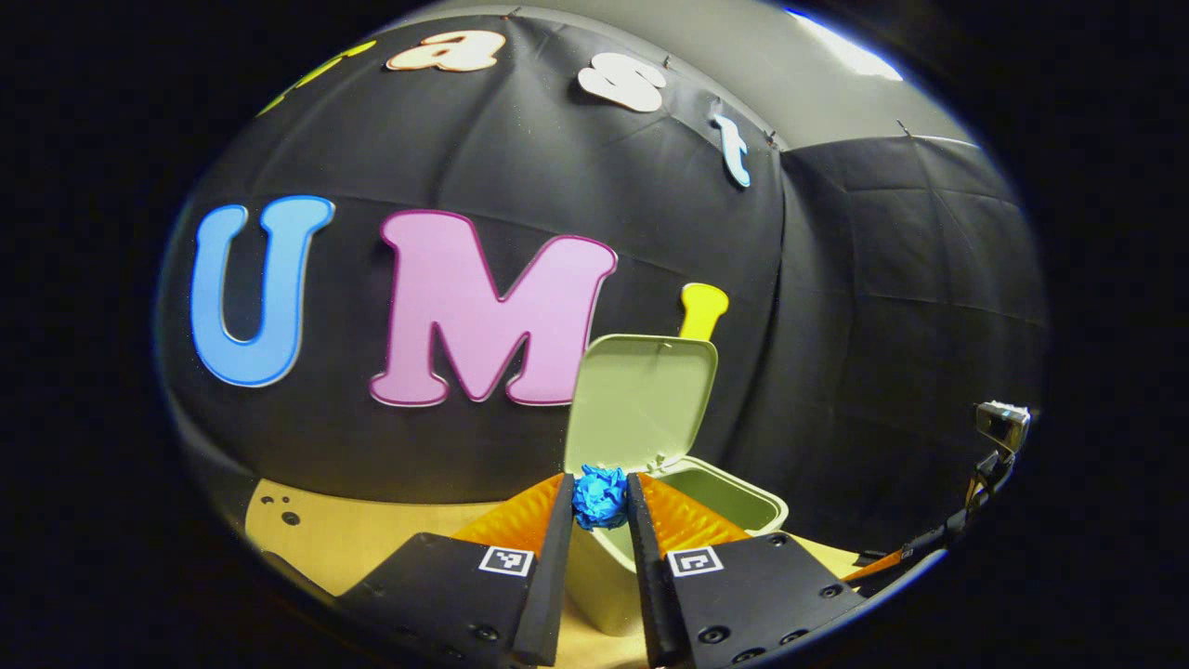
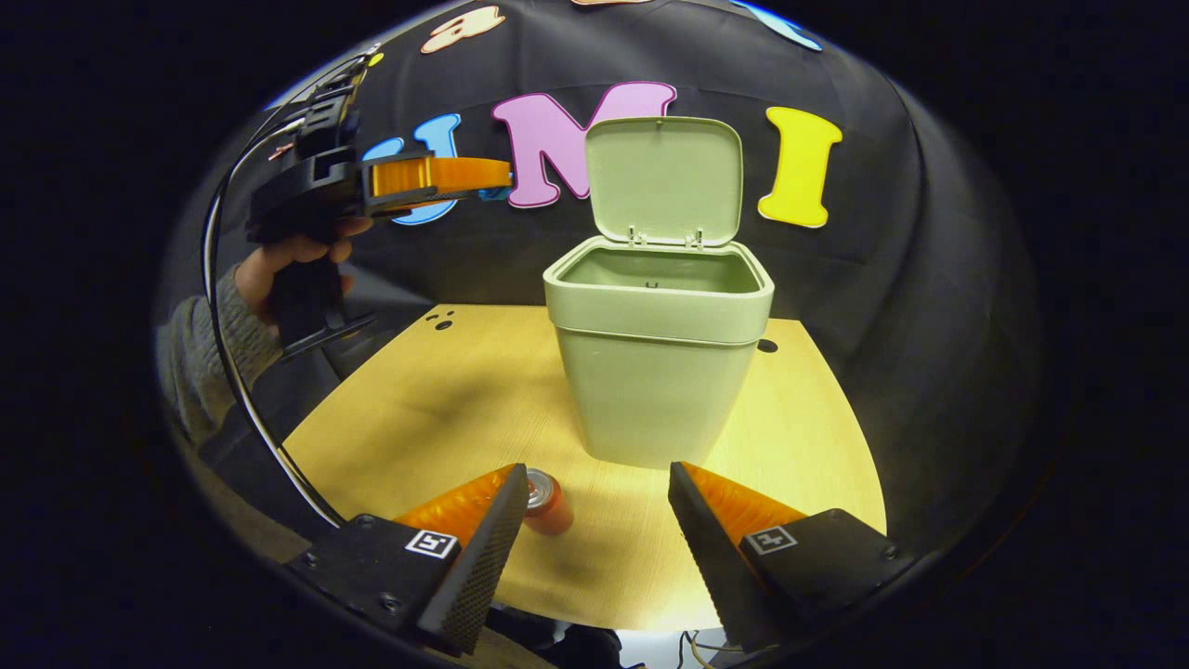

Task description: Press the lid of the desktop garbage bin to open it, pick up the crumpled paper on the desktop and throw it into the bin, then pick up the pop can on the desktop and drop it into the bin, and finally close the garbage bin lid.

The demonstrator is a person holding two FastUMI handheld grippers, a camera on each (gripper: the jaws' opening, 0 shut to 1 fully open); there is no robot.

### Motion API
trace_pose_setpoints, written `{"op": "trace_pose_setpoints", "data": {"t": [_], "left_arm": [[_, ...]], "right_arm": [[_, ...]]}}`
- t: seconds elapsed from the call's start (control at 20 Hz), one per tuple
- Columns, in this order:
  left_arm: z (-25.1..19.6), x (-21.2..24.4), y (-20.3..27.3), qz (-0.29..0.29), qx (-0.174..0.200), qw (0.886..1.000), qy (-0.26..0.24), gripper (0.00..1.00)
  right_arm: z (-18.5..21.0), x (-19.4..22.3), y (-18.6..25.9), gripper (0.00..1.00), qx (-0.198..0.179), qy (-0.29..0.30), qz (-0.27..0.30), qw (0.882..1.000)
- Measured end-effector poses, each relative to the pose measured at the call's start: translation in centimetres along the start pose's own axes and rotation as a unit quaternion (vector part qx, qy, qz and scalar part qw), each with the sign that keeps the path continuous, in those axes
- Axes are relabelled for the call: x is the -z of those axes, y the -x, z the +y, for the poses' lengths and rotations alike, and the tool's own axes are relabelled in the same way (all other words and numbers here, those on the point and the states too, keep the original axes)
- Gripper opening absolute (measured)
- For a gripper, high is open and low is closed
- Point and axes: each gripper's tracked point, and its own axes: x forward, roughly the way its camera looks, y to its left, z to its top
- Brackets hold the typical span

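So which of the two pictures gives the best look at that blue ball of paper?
The left gripper view: the crumpled paper sits close up, pinched between the left gripper fingers in front of the open bin. In the right gripper view just a blue sliver peeks past that gripper's fingertips, far off.

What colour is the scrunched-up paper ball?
Bright blue paper ball, seen best in the left gripper view.

The bin [image 2: 658, 372] stands at the middle of the table [image 2: 437, 400], its lid [image 2: 665, 178] upright at the far side. The right gripper [image 2: 594, 483] hovers near, fingers wide apart, with the can [image 2: 546, 502] on the table just beside its left finger. Far left, a hand [image 2: 295, 255] holds the left gripper [image 2: 464, 177] high, level with the lid, a bit of blue at its tips
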Motion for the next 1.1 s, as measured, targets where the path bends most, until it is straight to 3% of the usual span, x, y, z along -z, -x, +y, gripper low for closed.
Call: {"op": "trace_pose_setpoints", "data": {"t": [0.15,0.25,0.3,0.35,0.65,0.8,1.0,1.1], "left_arm": [[-1.5,1.0,-2.6,0.015,0.023,1.0,-0.006,0.36],[-2.3,1.7,-4.0,0.023,0.036,0.999,-0.013,0.4],[-2.6,2.0,-4.6,0.028,0.041,0.999,-0.016,0.36],[-2.9,2.4,-5.2,0.033,0.046,0.998,-0.018,0.4],[-3.3,4.6,-7.0,0.055,0.053,0.997,-0.023,0.39],[-3.3,5.1,-7.2,0.06,0.055,0.997,-0.018,0.54],[-2.7,4.9,-6.8,0.054,0.045,0.997,-0.023,0.91],[-2.7,4.5,-6.1,0.046,0.045,0.998,-0.021,0.95]], "right_arm": [[-0.9,0.1,0.3,0.96,0.015,0.001,0.0,1.0],[-1.3,0.2,0.5,0.96,0.022,0.003,0.0,1.0],[-1.4,0.3,0.5,0.96,0.025,0.002,0.001,1.0],[-1.5,0.3,0.4,0.96,0.028,0.001,0.001,1.0],[-2.3,0.3,0.6,0.96,0.045,-0.006,-0.001,0.999],[-2.2,0.3,0.7,0.96,0.05,-0.01,-0.002,0.999],[-1.8,0.4,0.8,0.96,0.05,-0.007,-0.002,0.999],[-1.4,0.4,0.7,0.96,0.044,-0.003,-0.001,0.999]]}}
